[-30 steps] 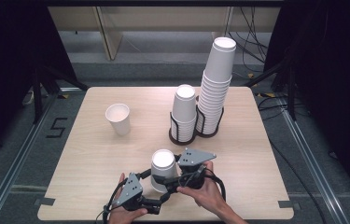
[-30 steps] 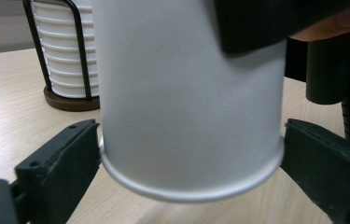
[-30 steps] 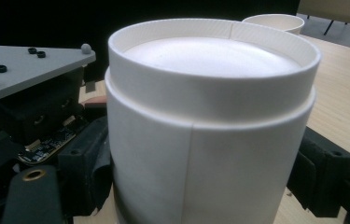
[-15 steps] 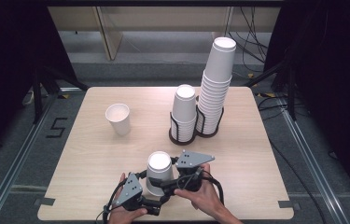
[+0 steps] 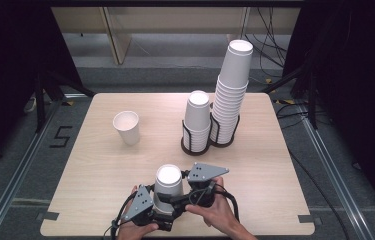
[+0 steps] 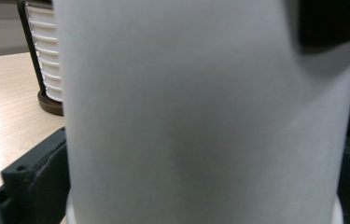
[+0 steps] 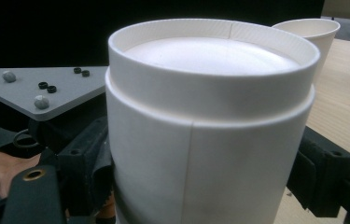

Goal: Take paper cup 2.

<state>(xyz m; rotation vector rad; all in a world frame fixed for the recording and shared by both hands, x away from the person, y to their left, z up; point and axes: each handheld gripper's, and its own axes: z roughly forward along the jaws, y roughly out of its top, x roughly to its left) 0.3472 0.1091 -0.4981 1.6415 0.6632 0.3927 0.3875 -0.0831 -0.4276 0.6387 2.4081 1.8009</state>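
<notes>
An upside-down white paper cup (image 5: pixel 169 181) stands between both grippers near the table's front edge. My right gripper (image 5: pixel 174 194) comes in from the right, shut on the cup (image 7: pixel 210 130), with its black jaws against both sides of the wall. My left gripper (image 5: pixel 161 210) reaches in low from the left. Its jaws have just been opening and now stand wide on either side of the cup (image 6: pixel 200 116), close to its base. The cup's wall hides most of what lies beyond the left gripper (image 6: pixel 205 186).
A single upright cup (image 5: pixel 126 127) stands at the left middle of the wooden table (image 5: pixel 275 165). Two stacks of upturned cups sit in black holders at the back right, a short stack (image 5: pixel 197 120) and a tall stack (image 5: pixel 231 95). Dark floor surrounds the table.
The cup and the two grippers have drifted very slightly toward the front edge. Everything else on the table is as before.
</notes>
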